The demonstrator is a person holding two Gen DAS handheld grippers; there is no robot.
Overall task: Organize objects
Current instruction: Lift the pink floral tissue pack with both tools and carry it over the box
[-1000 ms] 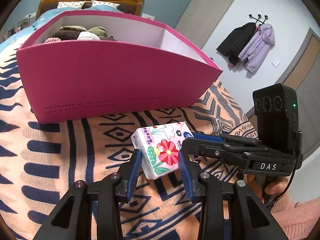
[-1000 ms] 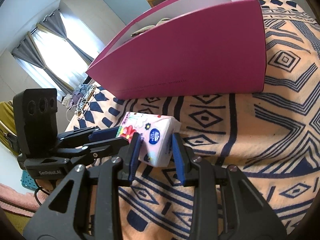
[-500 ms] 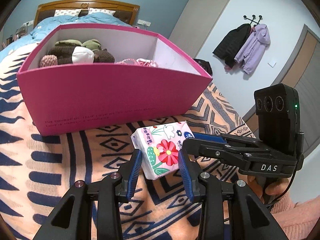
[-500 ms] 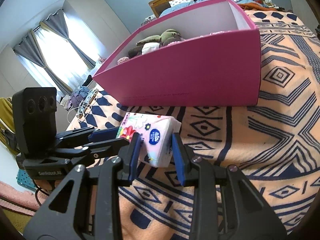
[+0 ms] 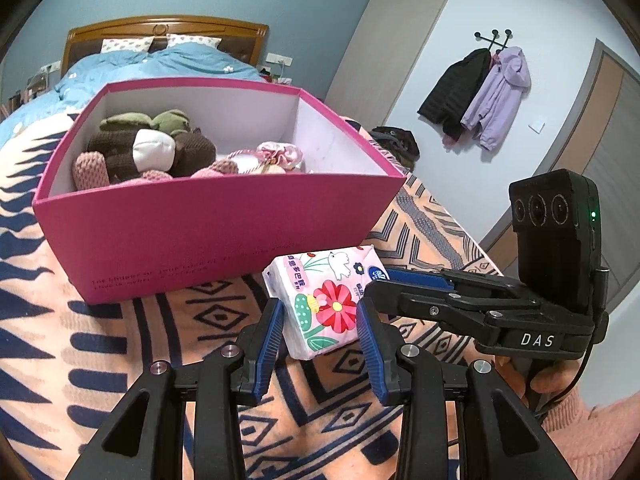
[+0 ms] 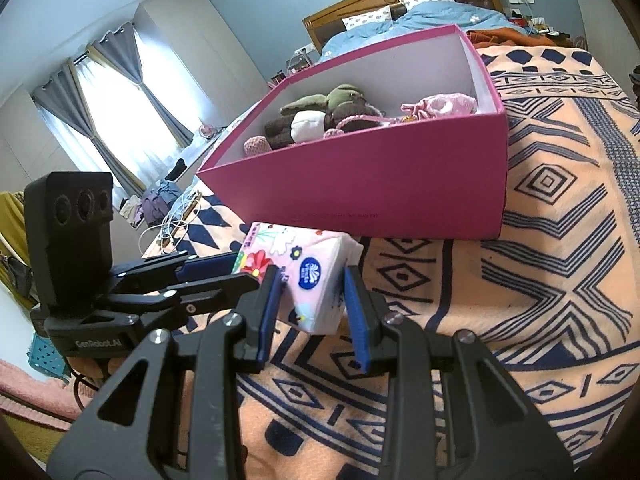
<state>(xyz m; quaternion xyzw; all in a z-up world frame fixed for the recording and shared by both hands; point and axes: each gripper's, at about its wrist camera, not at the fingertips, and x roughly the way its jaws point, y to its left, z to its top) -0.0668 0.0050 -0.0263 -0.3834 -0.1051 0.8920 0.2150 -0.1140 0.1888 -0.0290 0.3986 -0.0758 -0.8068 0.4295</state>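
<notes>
A small tissue pack (image 5: 324, 292) (image 6: 308, 276) with a flower print hangs just above the patterned blanket, held from two sides. My left gripper (image 5: 320, 316) is shut on its near end, and its black fingers (image 6: 208, 276) enter the right wrist view from the left. My right gripper (image 6: 310, 292) is shut on the other end, and it reaches in from the right (image 5: 404, 284) in the left wrist view. Behind the pack stands an open pink box (image 5: 200, 232) (image 6: 380, 180). It holds knitted plush toys (image 5: 152, 148) (image 6: 312, 120) and a pink pouch (image 5: 278, 156) (image 6: 444, 106).
An orange and navy blanket (image 5: 120, 340) covers the bed, with a blue duvet (image 5: 160, 60) and wooden headboard beyond the box. Jackets (image 5: 480, 92) hang on the right wall. Cables (image 6: 168, 228) and a blue basket (image 6: 44, 356) lie beside the bed under the window.
Both grippers have risen together with the tissue pack between them. The view now looks down over the pink box's rim, so the toys and pouch inside show.
</notes>
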